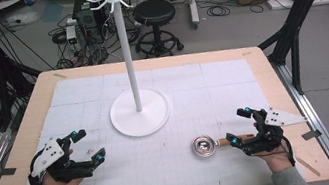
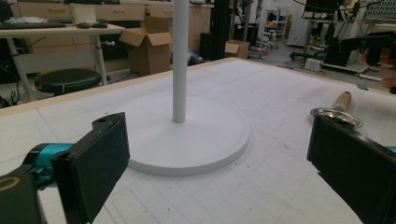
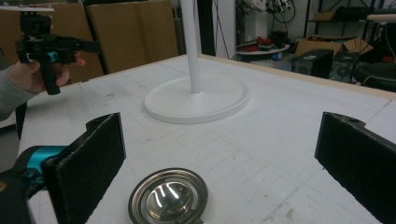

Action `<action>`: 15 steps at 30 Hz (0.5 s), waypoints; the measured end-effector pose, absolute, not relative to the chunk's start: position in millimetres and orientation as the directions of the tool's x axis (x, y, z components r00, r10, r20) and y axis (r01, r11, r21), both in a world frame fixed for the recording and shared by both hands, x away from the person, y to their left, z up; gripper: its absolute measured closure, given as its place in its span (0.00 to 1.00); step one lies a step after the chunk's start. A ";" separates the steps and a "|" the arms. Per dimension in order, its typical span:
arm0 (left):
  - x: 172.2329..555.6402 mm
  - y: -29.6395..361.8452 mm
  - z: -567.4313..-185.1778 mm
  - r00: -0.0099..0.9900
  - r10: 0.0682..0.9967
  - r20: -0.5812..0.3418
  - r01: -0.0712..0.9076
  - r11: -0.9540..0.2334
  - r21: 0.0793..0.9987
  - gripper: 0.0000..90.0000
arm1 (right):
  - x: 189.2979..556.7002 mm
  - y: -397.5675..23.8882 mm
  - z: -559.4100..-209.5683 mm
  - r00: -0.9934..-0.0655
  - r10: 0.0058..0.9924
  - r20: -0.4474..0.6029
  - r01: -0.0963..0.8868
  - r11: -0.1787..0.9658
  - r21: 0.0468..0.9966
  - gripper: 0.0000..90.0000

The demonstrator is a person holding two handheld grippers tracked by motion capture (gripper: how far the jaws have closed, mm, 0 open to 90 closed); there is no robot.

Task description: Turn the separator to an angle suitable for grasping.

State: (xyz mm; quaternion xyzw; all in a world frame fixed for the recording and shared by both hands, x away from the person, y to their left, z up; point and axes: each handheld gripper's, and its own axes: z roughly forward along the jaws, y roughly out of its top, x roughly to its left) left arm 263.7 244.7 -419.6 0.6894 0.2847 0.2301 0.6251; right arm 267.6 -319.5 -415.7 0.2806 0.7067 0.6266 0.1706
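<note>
- Steel strainer [image 1: 203, 146] with a wooden handle lay on the surface [image 1: 23, 167], just before the right tool [image 1: 240, 126], jaws spread, empty.
- Left tool [image 1: 89, 145] likewise gaped near the white stand [image 1: 140, 112].

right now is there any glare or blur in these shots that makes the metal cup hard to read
Right gripper view: the metal cup throws bright mirror glare from its bowl, and its handle runs off the bottom edge. Left gripper view: the near black tongs are soft and out of focus, the cup small behind the right one. High view: even light, faint shadows, the white stand sharp.
</note>
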 end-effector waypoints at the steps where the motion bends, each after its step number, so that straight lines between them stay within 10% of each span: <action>1: 263.7 244.7 -419.6 0.732 0.680 -0.039 0.105 -0.056 0.993 0.07 | 267.6 -319.5 -415.7 -0.784 0.610 0.110 0.183 0.057 0.981 0.01; 9: 266.4 248.6 -419.2 0.719 0.693 -0.046 0.101 -0.039 0.994 0.07 | 266.3 -318.5 -416.8 -0.773 0.624 0.113 0.216 0.091 0.972 0.01; 15: 268.0 248.4 -420.0 0.713 0.700 -0.047 0.108 -0.043 0.993 0.07 | 256.7 -321.7 -415.5 -0.783 0.616 0.080 0.196 0.123 0.973 0.19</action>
